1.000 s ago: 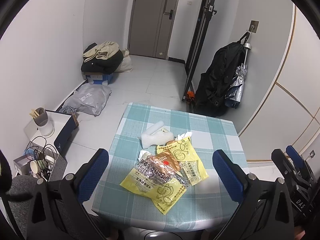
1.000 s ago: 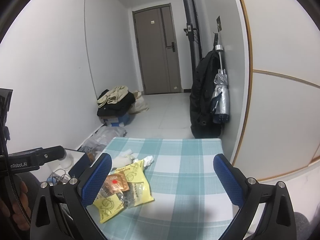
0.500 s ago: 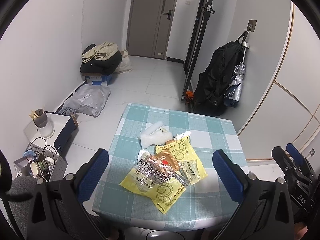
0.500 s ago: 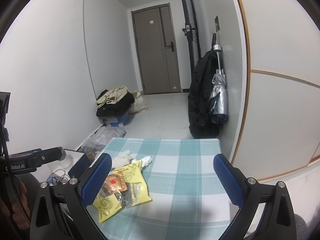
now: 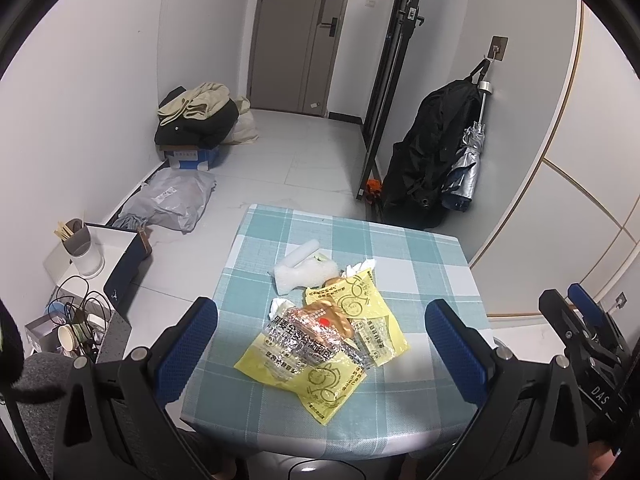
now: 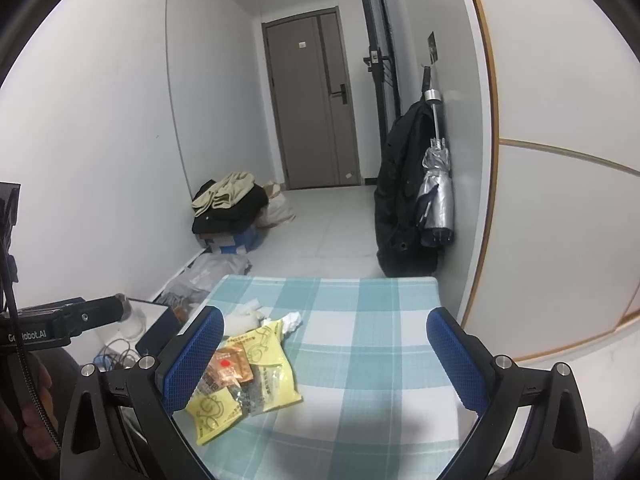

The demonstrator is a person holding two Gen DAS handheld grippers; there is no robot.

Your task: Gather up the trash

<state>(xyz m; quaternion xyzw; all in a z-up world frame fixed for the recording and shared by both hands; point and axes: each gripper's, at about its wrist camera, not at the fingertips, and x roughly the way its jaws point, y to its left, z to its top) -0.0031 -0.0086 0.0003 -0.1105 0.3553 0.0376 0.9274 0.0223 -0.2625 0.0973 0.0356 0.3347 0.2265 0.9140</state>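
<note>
A pile of trash lies on the teal checked tablecloth (image 5: 420, 264): yellow snack wrappers (image 5: 320, 376), a clear crinkled wrapper with an orange packet (image 5: 320, 322), a white foam piece (image 5: 300, 270) and a crumpled tissue (image 5: 360, 268). My left gripper (image 5: 320, 344) is open and hovers above the pile, holding nothing. My right gripper (image 6: 326, 352) is open and empty over the table's right part (image 6: 360, 360); the wrappers (image 6: 256, 376) lie by its left finger (image 6: 196, 356). The tissue (image 6: 292, 320) lies beyond them.
A low side table with a cup of chopsticks (image 5: 82, 242) and cables (image 5: 76, 316) stands left of the table. On the floor lie a grey bag (image 5: 176, 200) and a clothes pile on a box (image 5: 196, 120). A black bag and umbrella (image 5: 440, 160) hang on the right wall.
Both views have shifted slightly; the pile sits a little lower and closer in the right wrist view. Both grippers stay open and nothing on the table has moved.
</note>
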